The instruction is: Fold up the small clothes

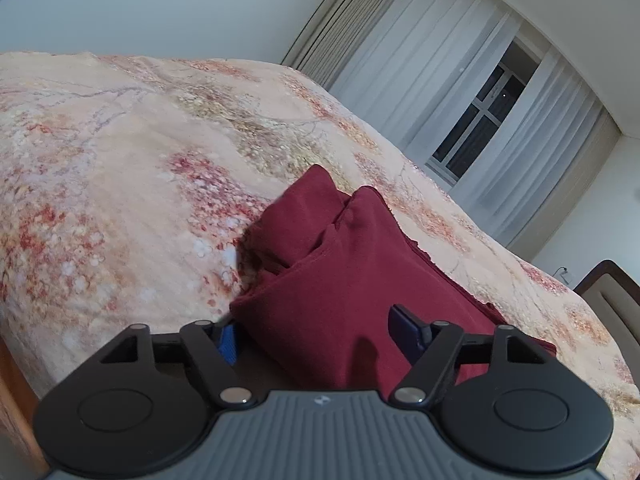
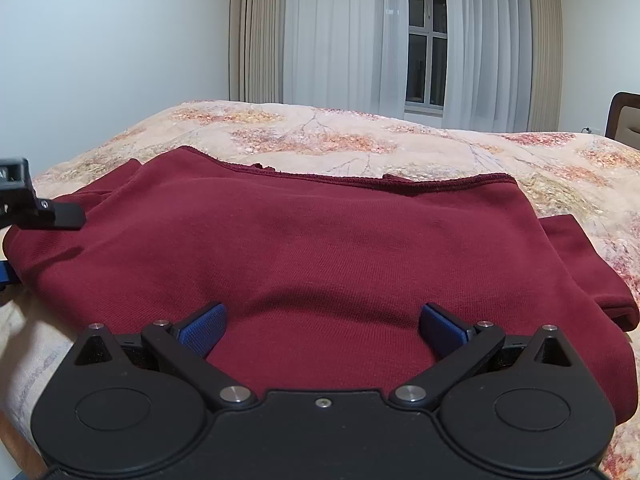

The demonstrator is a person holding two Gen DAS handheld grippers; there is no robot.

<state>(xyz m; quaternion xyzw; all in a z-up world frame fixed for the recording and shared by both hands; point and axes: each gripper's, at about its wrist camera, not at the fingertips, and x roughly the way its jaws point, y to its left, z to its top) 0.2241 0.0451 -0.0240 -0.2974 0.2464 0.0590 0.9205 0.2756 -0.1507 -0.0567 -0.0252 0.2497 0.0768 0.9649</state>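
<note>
A dark red garment (image 2: 320, 248) lies folded on the floral bedspread (image 2: 360, 140). In the left wrist view it (image 1: 340, 280) shows as a bunched fold running away from me. My left gripper (image 1: 316, 336) is open, its blue pads on either side of the garment's near edge, the left pad partly hidden by cloth. My right gripper (image 2: 322, 330) is open, both blue pads spread over the garment's near edge, cloth bulging between them. The left gripper (image 2: 48, 210) also shows at the far left of the right wrist view, at the garment's left end.
The bedspread (image 1: 120, 160) covers the bed all around the garment. Curtains (image 2: 340, 32) and a dark window (image 2: 426, 44) stand behind the bed. A headboard (image 2: 624, 116) is at the far right. The bed's wooden edge (image 1: 16, 408) shows at the lower left.
</note>
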